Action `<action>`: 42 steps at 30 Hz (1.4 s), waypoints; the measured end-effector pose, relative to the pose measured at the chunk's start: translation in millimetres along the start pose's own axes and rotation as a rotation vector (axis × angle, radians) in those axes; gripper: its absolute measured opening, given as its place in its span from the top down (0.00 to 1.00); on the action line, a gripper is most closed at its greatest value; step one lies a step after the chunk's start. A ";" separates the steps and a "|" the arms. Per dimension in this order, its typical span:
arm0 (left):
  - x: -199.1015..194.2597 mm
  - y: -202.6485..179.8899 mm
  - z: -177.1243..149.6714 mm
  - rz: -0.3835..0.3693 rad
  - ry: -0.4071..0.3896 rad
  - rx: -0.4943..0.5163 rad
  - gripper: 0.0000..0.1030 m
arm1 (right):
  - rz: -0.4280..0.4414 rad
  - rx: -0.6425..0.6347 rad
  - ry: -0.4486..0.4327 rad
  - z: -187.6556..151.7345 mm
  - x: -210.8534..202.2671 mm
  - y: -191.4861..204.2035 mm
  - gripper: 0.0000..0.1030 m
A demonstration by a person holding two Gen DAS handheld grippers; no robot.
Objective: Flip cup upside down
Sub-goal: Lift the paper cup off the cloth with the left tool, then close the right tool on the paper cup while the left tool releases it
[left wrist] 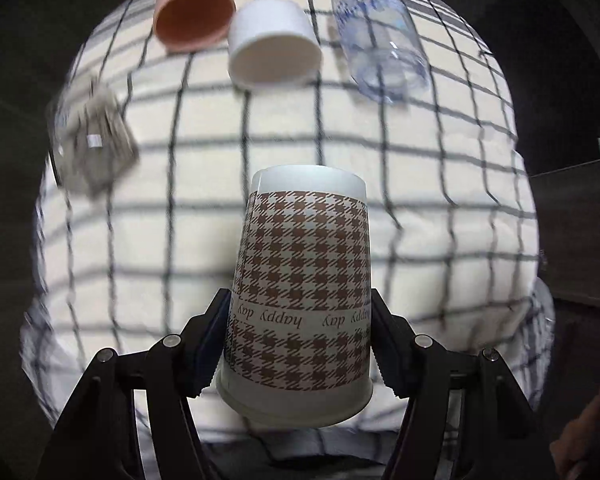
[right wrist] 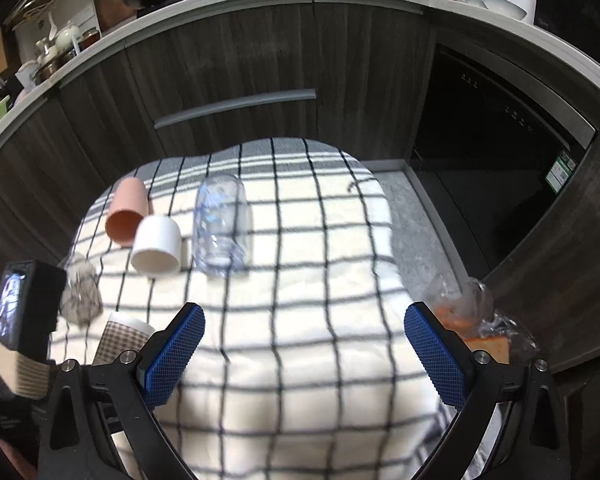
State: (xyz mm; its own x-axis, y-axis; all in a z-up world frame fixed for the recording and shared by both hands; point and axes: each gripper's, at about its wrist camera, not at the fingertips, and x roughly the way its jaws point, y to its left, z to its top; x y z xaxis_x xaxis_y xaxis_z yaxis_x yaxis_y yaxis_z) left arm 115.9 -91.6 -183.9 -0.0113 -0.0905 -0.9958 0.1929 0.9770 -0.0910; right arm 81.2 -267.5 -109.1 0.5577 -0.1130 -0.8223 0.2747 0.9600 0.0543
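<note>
Gripping the houndstooth paper cup [left wrist: 300,288] near its rim, my left gripper [left wrist: 300,344] pinches lightly; thin walls probably crush; right gripper [right wrist: 304,356] spread

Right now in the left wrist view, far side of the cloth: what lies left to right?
Patterned glass → pink cup → white cup → clear plastic jar. All of them lie on their sides on the checked cloth; the left gripper holds the houndstooth paper cup nearer the camera.

Soft light, motion blur, fisheye vignetting
</note>
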 end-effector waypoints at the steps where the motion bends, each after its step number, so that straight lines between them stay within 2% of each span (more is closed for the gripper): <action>1: 0.7 -1.8 -6.7 -0.008 0.002 -0.014 0.38 | -0.001 0.000 0.009 -3.1 -1.7 -4.5 0.02; 7: 1.6 -18.2 -37.2 -0.033 -0.040 -0.079 0.38 | -0.025 -0.043 0.056 -28.8 -6.1 -23.7 0.02; 10: 10.8 -22.4 -46.2 -0.066 -0.022 -0.082 0.38 | -0.034 -0.046 0.089 -42.4 -1.8 -28.9 0.02; 18: 30.8 -27.1 -45.2 -0.031 -0.005 -0.069 0.37 | -0.043 -0.034 0.121 -60.7 0.7 -35.4 0.02; 20: 32.5 -27.8 -42.8 -0.027 -0.002 -0.072 0.30 | -0.041 -0.038 0.122 -59.9 0.4 -32.7 0.02; 22: 29.5 -24.8 -42.0 0.000 -0.009 -0.074 0.17 | -0.040 -0.044 0.122 -59.3 -0.4 -30.3 0.02; 26: 14.7 -18.7 -42.3 -0.004 -0.040 -0.052 0.16 | -0.027 -0.046 0.117 -55.5 -3.5 -26.4 0.02; 30: -10.6 -17.8 -44.8 0.000 -0.103 -0.016 0.15 | -0.010 -0.059 0.111 -49.0 -9.7 -19.4 0.02; 33: -32.2 -12.2 -48.9 0.017 -0.179 -0.008 0.11 | 0.005 -0.066 0.104 -43.4 -17.1 -13.7 0.02; 35: -54.5 -4.3 -53.8 0.025 -0.258 -0.010 0.10 | 0.038 -0.062 0.112 -38.0 -21.6 -8.7 0.02; 39: -83.1 16.4 -55.2 0.052 -0.399 -0.061 0.09 | 0.122 -0.030 0.192 -27.3 -15.5 1.7 0.02; 42: -100.2 36.2 -56.8 0.058 -0.498 -0.121 0.06 | 0.153 -0.051 0.258 -21.5 -6.3 18.6 0.02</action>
State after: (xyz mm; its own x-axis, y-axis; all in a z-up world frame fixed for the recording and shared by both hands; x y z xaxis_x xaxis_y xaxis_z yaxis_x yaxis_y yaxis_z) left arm 68.3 -36.2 -87.8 0.4707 -0.0883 -0.8779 0.0646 0.9958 -0.0655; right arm 65.9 -243.5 -115.1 0.3701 0.0963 -0.9240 0.1599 0.9732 0.1655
